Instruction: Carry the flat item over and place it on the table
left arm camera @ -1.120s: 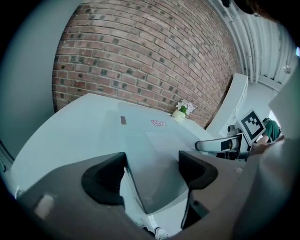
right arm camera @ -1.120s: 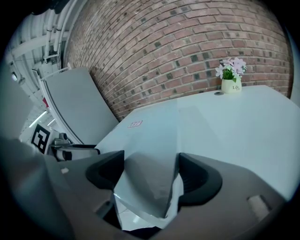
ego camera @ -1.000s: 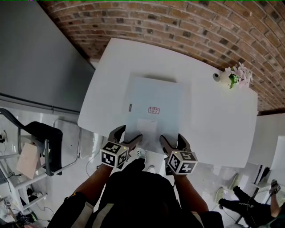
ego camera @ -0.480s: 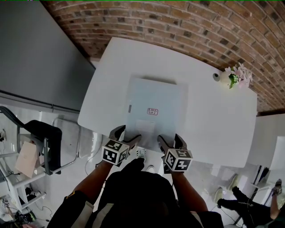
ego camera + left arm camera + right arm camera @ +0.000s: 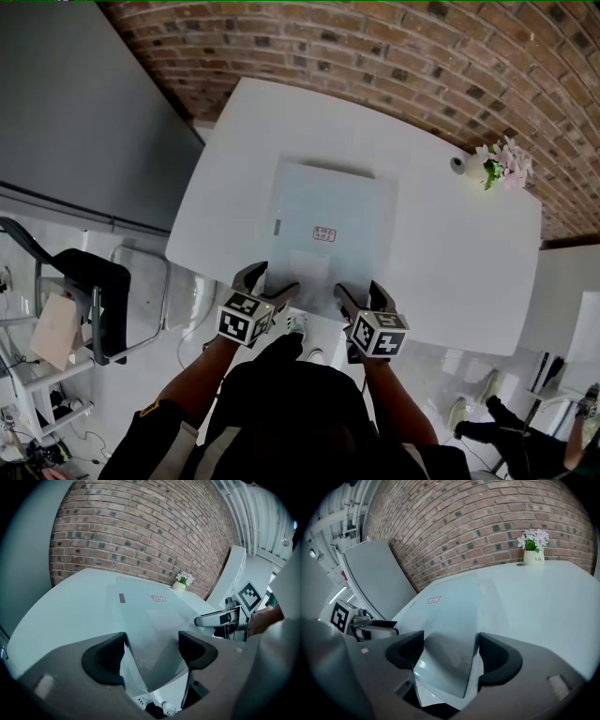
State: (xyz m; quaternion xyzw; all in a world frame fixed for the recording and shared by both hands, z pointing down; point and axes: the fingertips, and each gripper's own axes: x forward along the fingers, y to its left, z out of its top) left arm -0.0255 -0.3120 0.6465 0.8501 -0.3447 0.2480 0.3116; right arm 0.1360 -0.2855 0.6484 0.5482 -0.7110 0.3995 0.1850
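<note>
A flat pale grey panel (image 5: 328,202) with a small red label (image 5: 324,233) lies on the white table (image 5: 450,244), its near edge overhanging the table's front edge. My left gripper (image 5: 270,283) is at the panel's near left corner, and in the left gripper view (image 5: 152,651) its jaws stand wide apart on either side of the panel (image 5: 145,616). My right gripper (image 5: 360,292) sits at the near right corner. In the right gripper view (image 5: 451,653) its jaws are likewise spread, with the panel (image 5: 454,606) between them and gaps at both pads.
A small pot of pink flowers (image 5: 492,164) stands at the table's far right corner, a small white cup (image 5: 457,163) beside it. A brick wall (image 5: 375,47) runs behind the table. A grey board (image 5: 75,103) and a chair (image 5: 89,291) are on the left.
Both grippers have shifted only slightly at the panel's near edge, the right one a little inward. The panel stays flat on the table.
</note>
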